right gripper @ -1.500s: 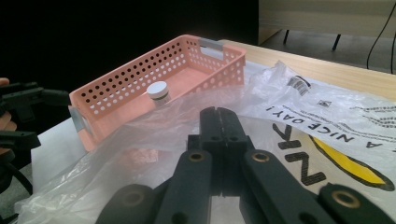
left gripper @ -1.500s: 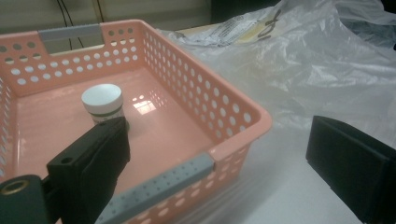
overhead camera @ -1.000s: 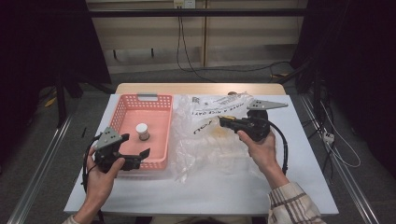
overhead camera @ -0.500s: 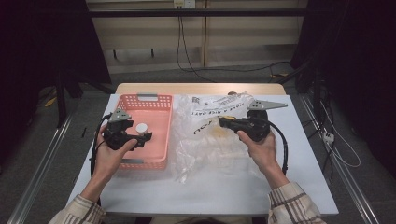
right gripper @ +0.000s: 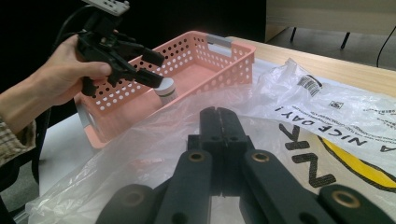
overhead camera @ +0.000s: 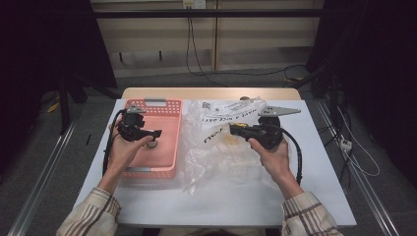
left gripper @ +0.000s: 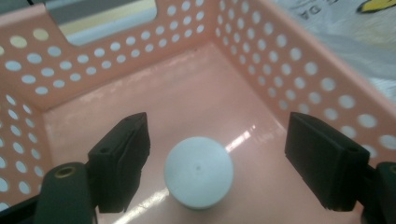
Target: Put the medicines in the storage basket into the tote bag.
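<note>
A small jar with a round white cap [left gripper: 198, 171] stands on the floor of a pink perforated basket [left gripper: 327, 84]. My left gripper [left gripper: 218, 133] hangs over it inside the basket. Its jaws have just been closing and stand on either side of the cap with a gap on both sides. The high view has this gripper [overhead camera: 156, 135] over the basket [overhead camera: 167, 105] at the table's left. My right gripper [right gripper: 219, 112] is shut and lies on a crumpled clear plastic bag [right gripper: 327, 116] with black and yellow print. I cannot tell whether film is pinched between its jaws.
The bag [overhead camera: 221, 142] spreads over the middle of the white table [overhead camera: 314, 196], right beside the basket. A cable loops from each gripper along the person's forearms. Dark floor, rails and wires surround the table.
The left hand moved from the table's front left corner up over the basket and lowered around the jar, and its jaws narrowed. The right hand and bag stayed put.
</note>
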The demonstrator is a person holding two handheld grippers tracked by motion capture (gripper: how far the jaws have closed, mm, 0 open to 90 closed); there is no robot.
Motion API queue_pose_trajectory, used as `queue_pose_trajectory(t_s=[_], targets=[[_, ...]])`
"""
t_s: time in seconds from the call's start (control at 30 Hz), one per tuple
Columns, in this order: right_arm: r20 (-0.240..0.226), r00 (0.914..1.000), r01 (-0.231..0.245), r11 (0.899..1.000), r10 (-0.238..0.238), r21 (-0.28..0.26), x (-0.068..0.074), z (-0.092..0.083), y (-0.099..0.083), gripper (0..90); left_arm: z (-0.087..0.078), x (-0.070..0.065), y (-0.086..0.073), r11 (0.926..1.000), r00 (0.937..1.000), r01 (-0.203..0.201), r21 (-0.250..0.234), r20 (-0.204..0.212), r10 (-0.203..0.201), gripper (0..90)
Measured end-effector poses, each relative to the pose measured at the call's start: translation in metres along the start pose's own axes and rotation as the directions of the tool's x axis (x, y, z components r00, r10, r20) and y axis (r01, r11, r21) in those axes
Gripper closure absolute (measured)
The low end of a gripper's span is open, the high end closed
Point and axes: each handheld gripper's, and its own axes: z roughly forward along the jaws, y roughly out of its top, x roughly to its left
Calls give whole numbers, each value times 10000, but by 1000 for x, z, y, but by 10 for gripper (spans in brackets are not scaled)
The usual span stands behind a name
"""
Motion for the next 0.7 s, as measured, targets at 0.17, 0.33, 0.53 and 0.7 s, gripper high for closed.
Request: queue_pose_trajectory(t_s=[0.17, 0.33, 0.53, 0.7], targets=[[5, 10000, -16, 10000, 16, 6, 0, 0, 0, 900, 13, 5, -4, 9973, 9998, 124, 728, -188, -110, 287], [19, 10000, -7, 10000, 7, 39, 0, 1, 0, 900, 17, 7, -5, 9936, 9998, 164, 1113, -164, -147, 362], [39, 10000, -32, 10000, 32, 27, -2, 0, -1, 900, 21, 8, -8, 9883, 10000, -24, 1528, 22, 21, 459], [46, 10000, -13, 10000, 12, 61, -2, 1, -1, 900, 21, 9, -8, 9890, 10000, 36, 1482, -75, -25, 508]])
